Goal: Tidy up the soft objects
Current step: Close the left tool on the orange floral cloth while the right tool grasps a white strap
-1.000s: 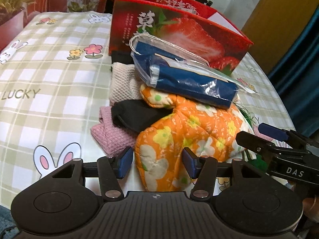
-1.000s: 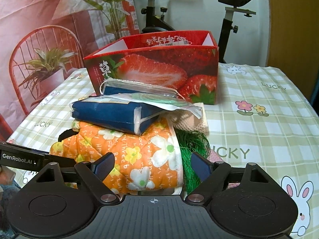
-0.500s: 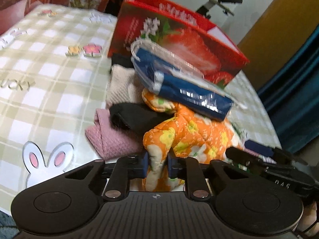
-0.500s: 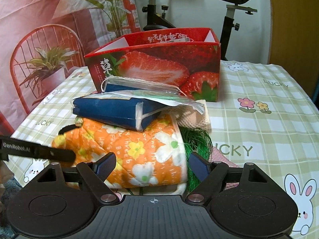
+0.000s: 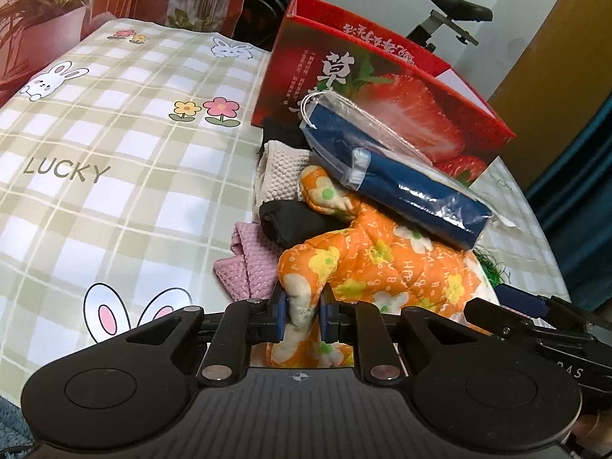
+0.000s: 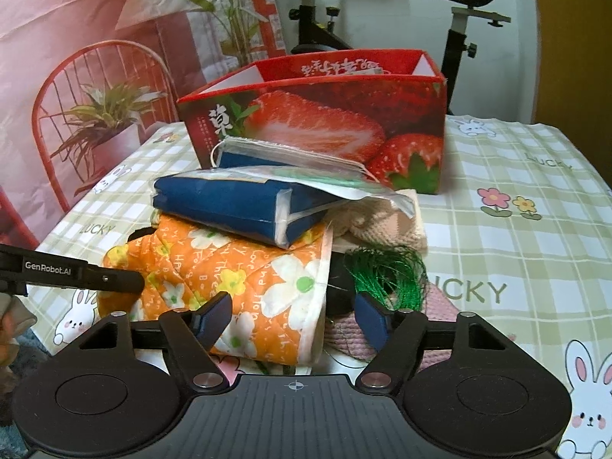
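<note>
Desk [image 5: 114, 145] left side is bare checked cloth, room there; pile sits mid-desk just before the strawberry box [image 5: 382, 88]. Left gripper [image 5: 302, 315] clenched on a near corner of the orange floral cloth [image 5: 382, 264], close to the desk's near edge. Blue bagged bundle [image 6: 229, 199] lies on top. Right gripper [image 6: 292, 317] closing, jaws straddling the cloth's white hem, pads not pressing. Bare cloth right.

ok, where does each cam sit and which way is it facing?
Left wrist: on the left tongs, angled down at the pile's left end; they pinch the orange floral mitt; right tongs at right edge.
Right wrist: on the right tongs, closing astride the mitt's cuff; left tongs' finger at left.
Shared: mitt, blue packets, strawberry box.
</note>
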A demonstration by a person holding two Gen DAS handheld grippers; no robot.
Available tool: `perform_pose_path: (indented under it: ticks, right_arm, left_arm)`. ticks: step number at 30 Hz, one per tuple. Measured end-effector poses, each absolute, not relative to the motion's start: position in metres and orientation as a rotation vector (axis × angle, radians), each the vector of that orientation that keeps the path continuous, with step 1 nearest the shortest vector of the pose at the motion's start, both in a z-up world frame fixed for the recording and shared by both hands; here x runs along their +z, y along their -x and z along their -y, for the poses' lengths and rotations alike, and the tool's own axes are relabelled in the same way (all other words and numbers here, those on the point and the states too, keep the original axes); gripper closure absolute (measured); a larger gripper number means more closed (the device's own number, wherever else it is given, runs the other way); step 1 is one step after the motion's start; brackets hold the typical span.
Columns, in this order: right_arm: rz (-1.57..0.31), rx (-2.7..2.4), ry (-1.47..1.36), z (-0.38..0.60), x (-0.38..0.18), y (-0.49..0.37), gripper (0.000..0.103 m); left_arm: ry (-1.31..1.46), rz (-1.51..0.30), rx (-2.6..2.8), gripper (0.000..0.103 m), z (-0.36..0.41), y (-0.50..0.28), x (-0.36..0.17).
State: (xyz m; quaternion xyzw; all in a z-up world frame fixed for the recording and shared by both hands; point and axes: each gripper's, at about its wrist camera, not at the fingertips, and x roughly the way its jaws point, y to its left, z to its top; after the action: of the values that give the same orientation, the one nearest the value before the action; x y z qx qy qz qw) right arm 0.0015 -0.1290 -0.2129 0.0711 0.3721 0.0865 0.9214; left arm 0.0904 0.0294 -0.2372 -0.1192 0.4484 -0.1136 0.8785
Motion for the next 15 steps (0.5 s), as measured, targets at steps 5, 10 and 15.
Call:
perform_pose_path:
  ticks: [5,10,15]
  right_arm:
    - [-0.76,0.181,-0.141,0.126,-0.214,-0.001,0.043]
    - [-0.684,0.179,-0.133,0.127,-0.204,0.004,0.048]
    - [-0.702,0.209,-0.129,0.125,-0.206,0.002,0.054]
  left_arm:
    - [0.236,-0.943,-0.23,0.084,-0.03,-0.092,-0.243]
    - [0.242,-0.945,-0.226,0.084,-0.03,-0.093,-0.247]
    - [0.24,-0.947,-0.224,0.083,-0.03,-0.094,-0.247]
